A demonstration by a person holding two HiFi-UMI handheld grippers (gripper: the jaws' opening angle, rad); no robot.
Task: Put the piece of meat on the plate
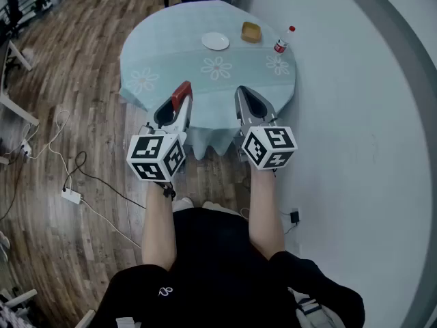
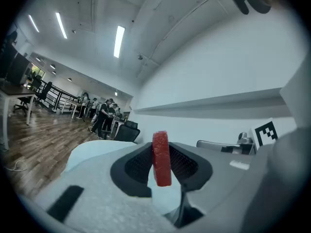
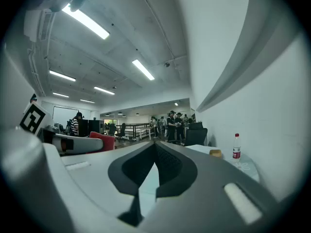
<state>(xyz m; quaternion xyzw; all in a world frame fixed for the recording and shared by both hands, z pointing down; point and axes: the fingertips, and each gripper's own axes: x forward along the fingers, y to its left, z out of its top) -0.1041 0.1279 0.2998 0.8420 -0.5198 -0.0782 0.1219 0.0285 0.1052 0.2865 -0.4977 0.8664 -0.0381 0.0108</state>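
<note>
- The left claw is clenched on the piece of meat, a red slab standing on edge between the pads, with its top and bottom poking out past them.
- The meat hangs in the air at the near edge of the round, cloth-covered surface, well short of its goal.
- It looks light and soft, probably a little slick. It shows no sag in the grip, so a hold across its flat faces near the middle should suit it. Squeezing harder would likely just dent it.
- The plate, white and bare, sits toward the far side of the surface, well apart from both claws.
- The right claw is clenched on nothing, its tips meeting, and it is held level beside the left one.
- A brown block and a red-capped bottle stand to the right of the plate.
- Only the head view shows the plate, so the gap left to cross is judged there.
- Only the left claw view shows how the pads sit on the slab.
- The right claw view shows the bottle and the brown block, but its own jaws hide the plate.
</note>
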